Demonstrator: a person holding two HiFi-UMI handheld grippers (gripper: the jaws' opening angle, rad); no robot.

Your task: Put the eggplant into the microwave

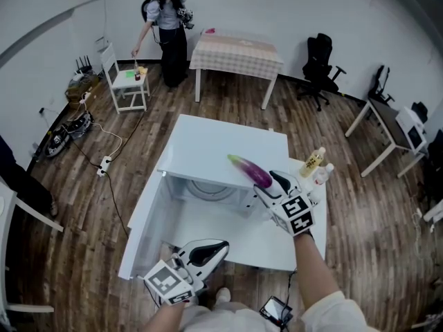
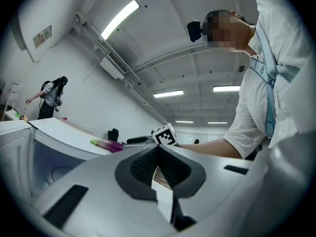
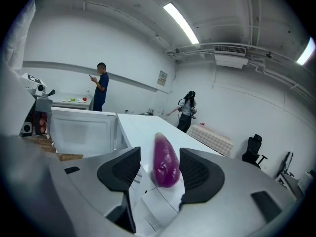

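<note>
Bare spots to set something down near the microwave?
Bare: microwave top left of the eggplant; table between left gripper and right gripper. Crowded: table's right corner, two bottles beside the right gripper.

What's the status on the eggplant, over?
Left tool shut, empty. Right tool open, eggplant between its jaws, lying on the microwave top. Door open; nothing seen in the way.

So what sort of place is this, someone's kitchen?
Probably not. It looks more like an office-style test lab: an office chair and a desk stand by the wall, a power strip lies on the wood floor, and the microwave stands mid-room.
</note>
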